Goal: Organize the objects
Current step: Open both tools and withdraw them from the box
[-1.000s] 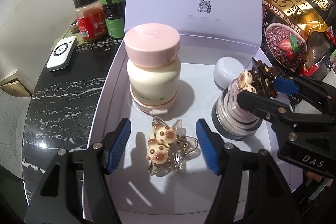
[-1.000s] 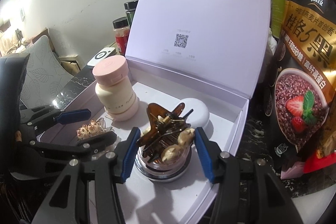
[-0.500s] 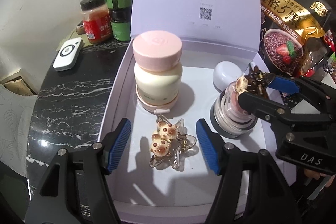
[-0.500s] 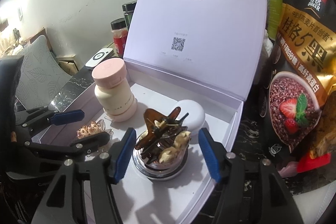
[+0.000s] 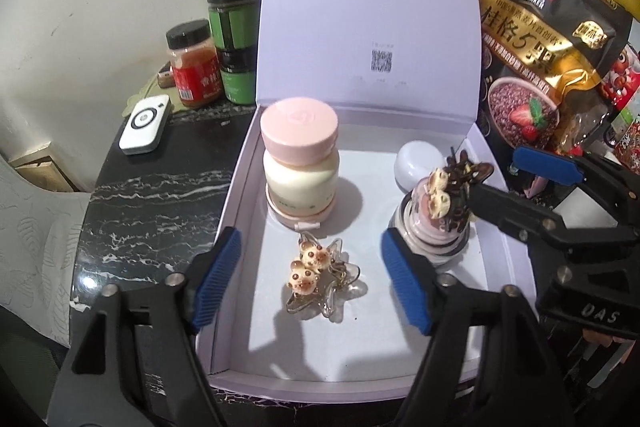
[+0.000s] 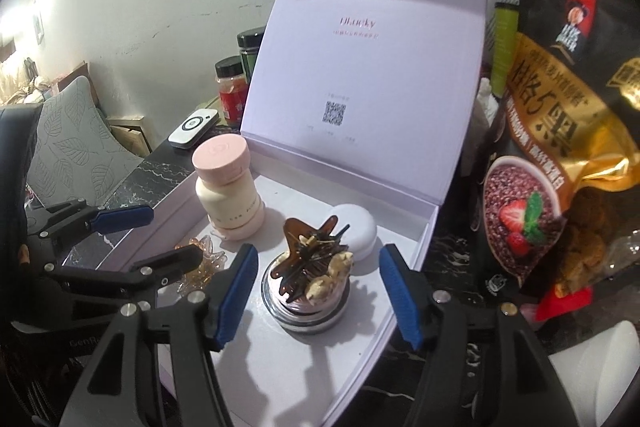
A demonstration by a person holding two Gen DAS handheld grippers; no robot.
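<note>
Both spreading wider, gripping nothing: left tool [image 5: 310, 277] straddling clear star clip [image 5: 320, 277] on box [image 5: 240, 195] floor, right tool [image 6: 314, 293] flanking brown clip [image 6: 314, 259] atop jar [image 6: 304, 311].

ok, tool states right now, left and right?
Left tool: jaws opening, holding nothing; clear star hair clip lies between them.
Right tool: jaws opening, holding nothing; brown clip sits on jar.

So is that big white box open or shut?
Open: the box has its lid standing upright behind, with the bottle visible inside.
</note>
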